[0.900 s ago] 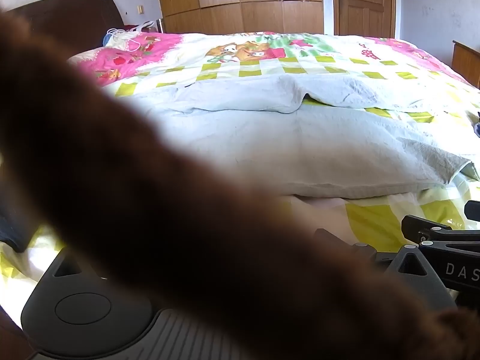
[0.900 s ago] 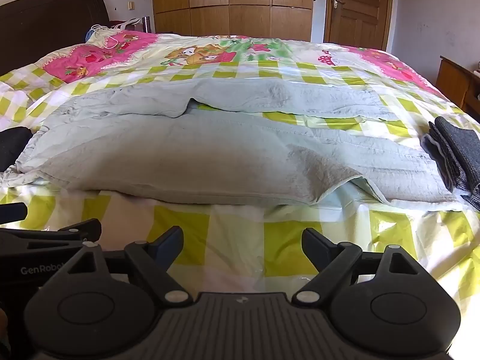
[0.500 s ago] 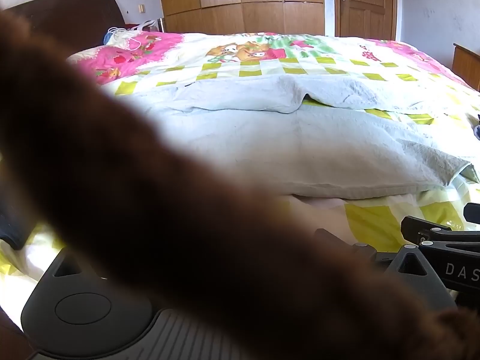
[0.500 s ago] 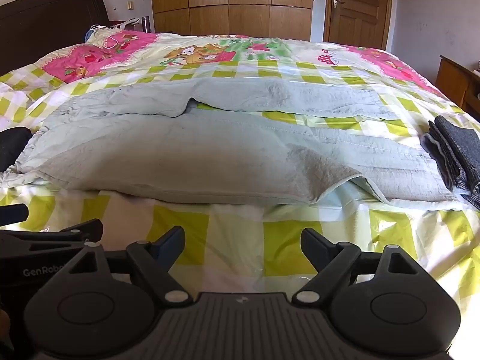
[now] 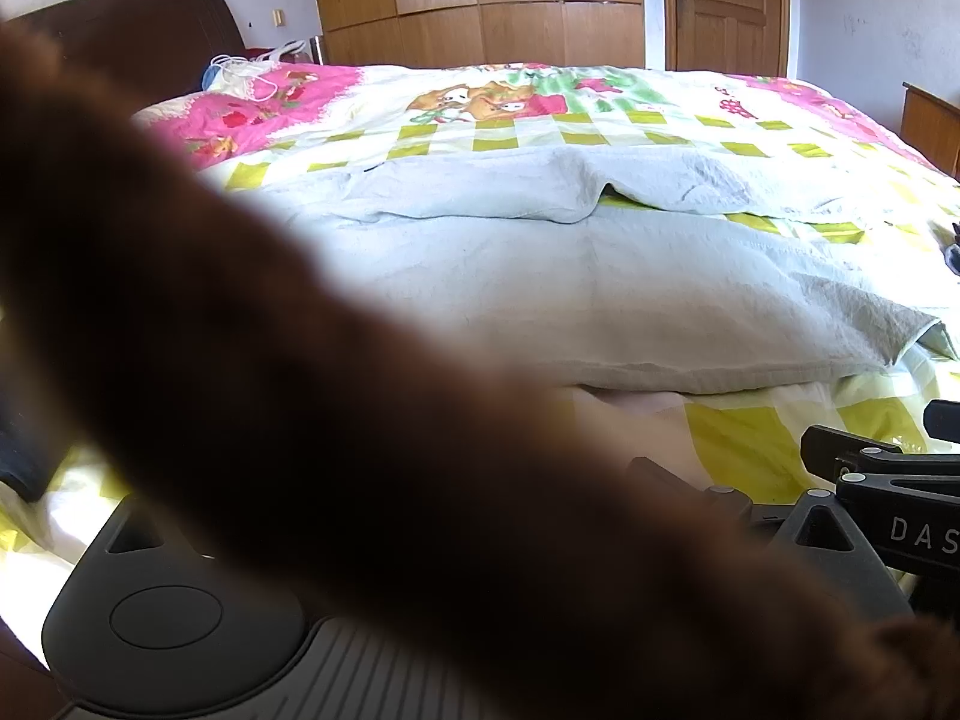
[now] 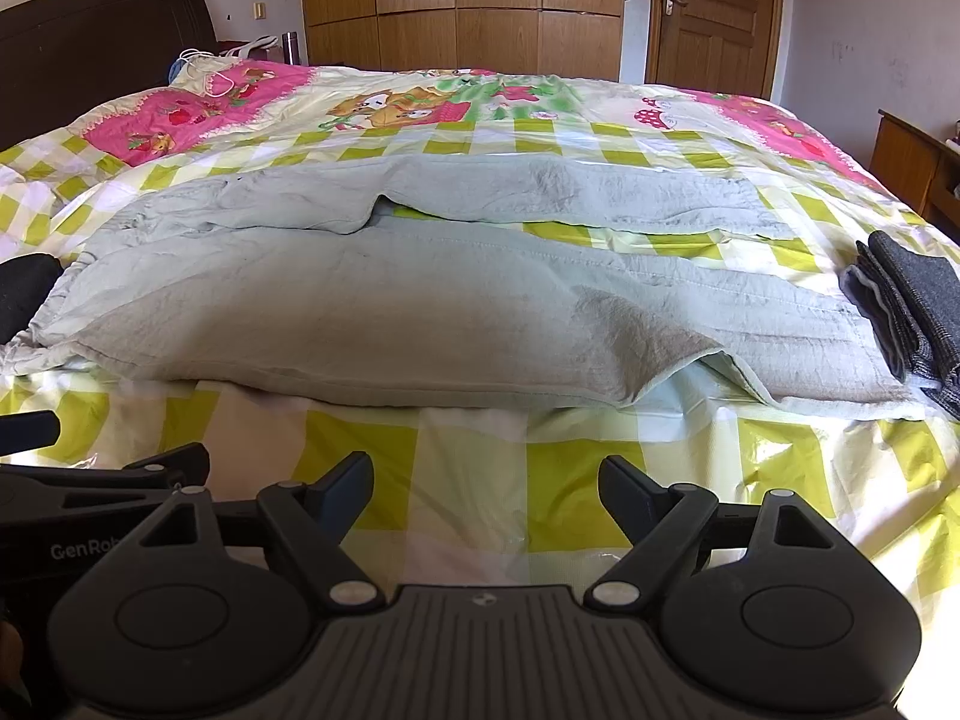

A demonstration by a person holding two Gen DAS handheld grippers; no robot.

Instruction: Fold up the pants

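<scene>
Both pants (image 6: 384, 300) legs beyond hand-held gripper (image 6: 486, 492).

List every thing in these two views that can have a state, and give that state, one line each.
pale green pants: spread flat across the bed, unfolded, legs apart
right gripper: open, empty, short of the pants
left gripper: open, mostly hidden by a blurred brown shape
dark grey garments: folded, stacked by the pants' cuffs
door: closed
wardrobe: doors closed
</scene>
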